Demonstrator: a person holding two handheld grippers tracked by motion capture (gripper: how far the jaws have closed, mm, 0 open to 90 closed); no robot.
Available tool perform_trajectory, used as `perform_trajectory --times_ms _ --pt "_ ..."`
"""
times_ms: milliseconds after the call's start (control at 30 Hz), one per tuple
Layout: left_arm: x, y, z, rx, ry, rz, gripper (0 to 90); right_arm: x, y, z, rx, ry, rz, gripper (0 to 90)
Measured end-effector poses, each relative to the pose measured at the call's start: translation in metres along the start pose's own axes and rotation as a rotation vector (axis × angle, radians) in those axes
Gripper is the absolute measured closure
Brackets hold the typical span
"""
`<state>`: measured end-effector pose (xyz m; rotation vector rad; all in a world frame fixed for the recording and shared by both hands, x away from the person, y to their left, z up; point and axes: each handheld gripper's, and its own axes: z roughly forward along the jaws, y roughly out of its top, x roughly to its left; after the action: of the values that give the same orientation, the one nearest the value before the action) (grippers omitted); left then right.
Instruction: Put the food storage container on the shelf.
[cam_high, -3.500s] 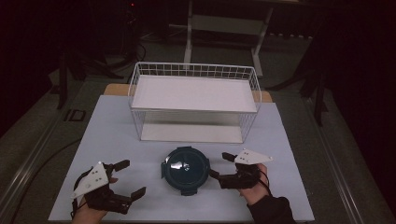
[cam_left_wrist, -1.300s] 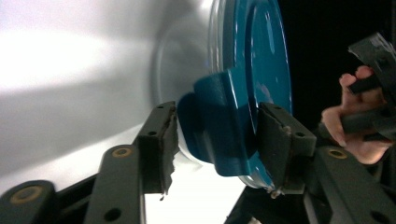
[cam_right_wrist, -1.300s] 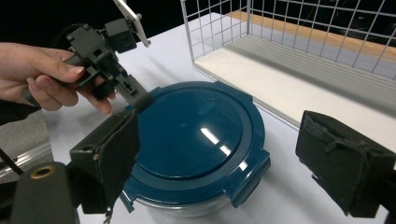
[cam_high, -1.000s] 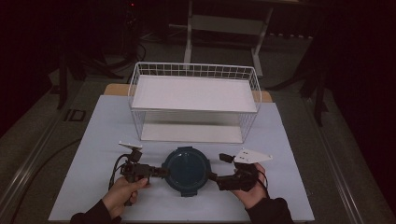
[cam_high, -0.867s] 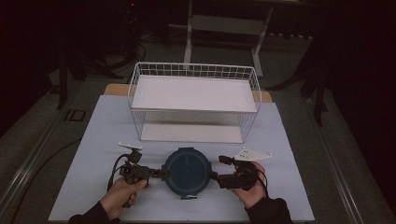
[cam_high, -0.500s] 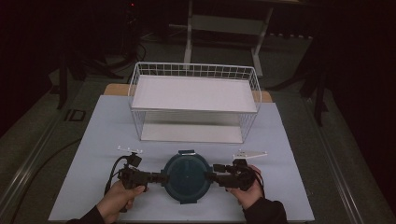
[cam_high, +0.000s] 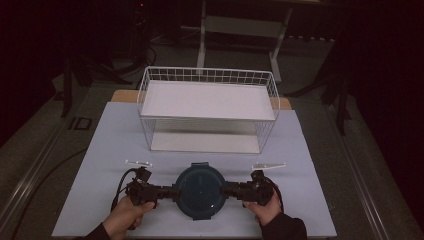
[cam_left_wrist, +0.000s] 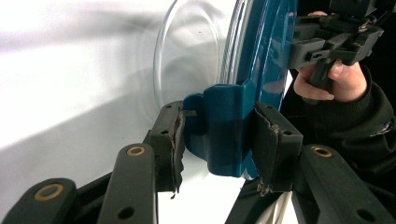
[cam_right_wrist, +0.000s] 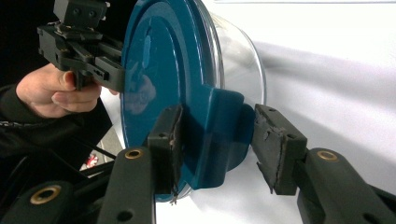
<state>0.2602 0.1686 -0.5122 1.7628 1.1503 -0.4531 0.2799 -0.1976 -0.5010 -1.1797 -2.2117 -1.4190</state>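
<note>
Round glass container (cam_high: 199, 192) with its blue lid (cam_high: 198, 187) sits on the white table (cam_high: 100, 145), just in front of the wire basket (cam_high: 207, 80) — nothing seen inside either. Left gripper (cam_left_wrist: 217, 142) is clamped on the lid's side clip (cam_left_wrist: 224, 126). Right gripper (cam_right_wrist: 217, 140) has just been closing around the opposite clip (cam_right_wrist: 222, 128) — one pad touching, the other a little off.

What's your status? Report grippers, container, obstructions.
Left gripper shut on the container's left lid clip. Right gripper closing around the right clip, far pad not yet touching. Wire basket behind, clear of the work.
</note>
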Motion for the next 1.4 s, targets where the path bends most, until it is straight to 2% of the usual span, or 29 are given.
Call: perform_trajectory --times_ms 233,400,567,700,867,1033,1267,1400 --pt "-0.006 -0.003 0.000 -0.026 0.021 0.024 56.4 0.000 -0.002 -0.002 0.000 0.008 0.056 55.7" --pt "-0.009 -0.004 -0.003 -0.033 0.019 0.031 56.5 0.002 -0.003 -0.003 -0.010 0.011 0.065 56.0" --pt "-0.015 0.000 -0.008 -0.059 0.026 0.061 56.5 0.006 0.003 -0.005 -0.022 0.012 0.020 56.1" --pt "-0.019 0.006 -0.010 -0.076 0.040 0.089 56.5 0.007 0.009 -0.007 -0.033 0.014 0.007 56.1" --pt "-0.026 0.019 -0.014 -0.111 0.056 0.133 56.3 0.008 0.016 -0.011 -0.045 0.021 -0.001 56.2" --pt "-0.030 0.032 -0.015 -0.142 0.072 0.178 56.1 0.008 0.027 -0.015 -0.082 0.007 -0.034 56.1" --pt "-0.028 0.053 -0.007 -0.186 0.089 0.244 56.0 -0.003 0.043 -0.020 -0.126 -0.010 -0.086 56.1" --pt "-0.022 0.064 0.002 -0.201 0.095 0.257 56.0 -0.015 0.053 -0.021 -0.141 -0.022 -0.103 56.0"
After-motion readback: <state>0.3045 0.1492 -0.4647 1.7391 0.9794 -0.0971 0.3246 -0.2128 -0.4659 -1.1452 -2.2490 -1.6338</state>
